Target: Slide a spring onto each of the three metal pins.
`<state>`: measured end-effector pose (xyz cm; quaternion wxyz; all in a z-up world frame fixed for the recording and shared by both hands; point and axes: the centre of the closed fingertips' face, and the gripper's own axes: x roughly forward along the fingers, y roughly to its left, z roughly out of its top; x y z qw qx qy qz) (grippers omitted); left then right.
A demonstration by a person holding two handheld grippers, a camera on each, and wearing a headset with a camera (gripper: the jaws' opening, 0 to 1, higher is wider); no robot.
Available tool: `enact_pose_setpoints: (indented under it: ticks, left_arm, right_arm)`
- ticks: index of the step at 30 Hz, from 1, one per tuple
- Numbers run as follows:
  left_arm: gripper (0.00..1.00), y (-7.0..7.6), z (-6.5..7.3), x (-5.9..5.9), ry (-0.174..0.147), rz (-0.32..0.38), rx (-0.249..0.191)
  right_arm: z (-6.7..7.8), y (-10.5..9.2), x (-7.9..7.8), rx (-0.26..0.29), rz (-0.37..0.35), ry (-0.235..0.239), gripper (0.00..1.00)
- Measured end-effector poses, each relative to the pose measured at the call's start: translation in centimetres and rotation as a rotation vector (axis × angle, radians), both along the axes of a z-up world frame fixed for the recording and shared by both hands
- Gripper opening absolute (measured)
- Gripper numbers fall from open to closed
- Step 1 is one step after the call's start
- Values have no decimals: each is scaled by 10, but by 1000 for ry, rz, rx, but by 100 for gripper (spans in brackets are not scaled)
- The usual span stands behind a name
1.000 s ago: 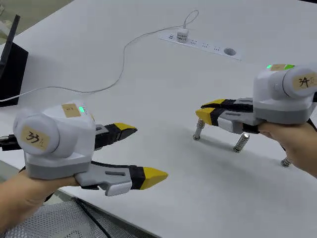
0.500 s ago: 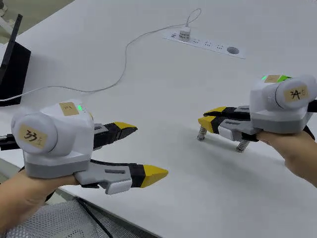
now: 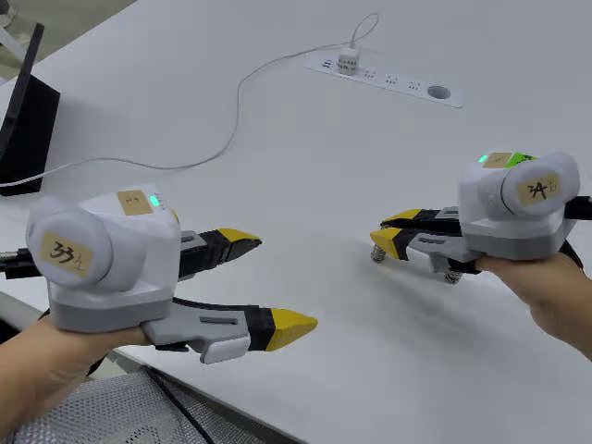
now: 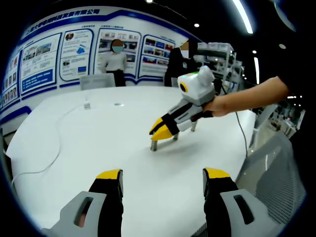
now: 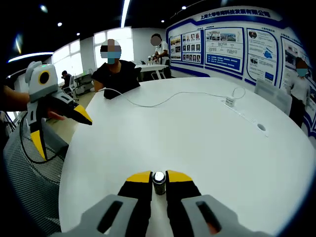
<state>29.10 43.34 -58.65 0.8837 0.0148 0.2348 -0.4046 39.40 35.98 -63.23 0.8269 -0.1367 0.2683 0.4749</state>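
Note:
In the head view my right gripper (image 3: 389, 229) hangs low over the white table (image 3: 305, 176), level with a spring-covered metal pin (image 3: 377, 253) that stands under its tips. A second sprung pin (image 3: 450, 274) peeks out below its body. The right gripper view shows the jaws of my right gripper (image 5: 158, 178) closed against the dark spring (image 5: 158, 185), with the silver pin top between the yellow tips. My left gripper (image 3: 275, 283) is held open at the near left, with nothing between its jaws. In the left gripper view the left gripper (image 4: 163, 174) faces the right gripper (image 4: 162, 129) and its pin (image 4: 154, 145).
A white power strip (image 3: 384, 79) lies at the far side, and its cable (image 3: 231, 111) runs off to the left. A black object (image 3: 26, 120) stands at the table's left edge. A mesh chair (image 3: 83, 407) is below the near edge. People stand beyond the table (image 4: 74, 133).
My right gripper has sunk lower over the pins, which now show much less beneath it. My left gripper has stayed put and open.

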Motion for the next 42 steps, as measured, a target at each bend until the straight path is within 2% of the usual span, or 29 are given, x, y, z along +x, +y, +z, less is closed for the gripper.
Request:
enact_pose_setpoints:
  ticks: [6, 14, 23, 28, 31, 33, 35, 39, 42]
  left_arm:
    - [67, 2, 0, 2, 3, 9, -13]
    - [66, 2, -1, 1, 3, 6, -6]
    - [66, 1, -2, 1, 5, 4, 0]
    - [66, 2, -3, 1, 7, 5, 3]
    - [66, -1, 2, 0, 2, 0, -27]
    - [66, -1, 1, 0, 4, -1, -22]
    - [66, 0, 0, 1, 5, 3, -14]
    - [66, 2, 4, 3, 7, 18, -30]
    - [66, 1, 9, 5, 5, 16, -33]
  right_arm:
    - [1, 0, -1, 3, -4, -3, 11]
    - [-2, -1, -2, -19, 1, 4, 11]
    - [6, -4, 1, -15, -12, -6, 15]
    - [19, -7, 1, -1, -23, -34, 15]
    - [29, -11, -1, 3, -22, -56, 15]
    - [36, -14, -3, 14, -24, -64, 15]
    - [44, -20, -4, 26, -36, -74, 15]
    - [57, -35, -11, 49, -60, -92, 16]
    - [62, -48, -19, 65, -82, -81, 17]
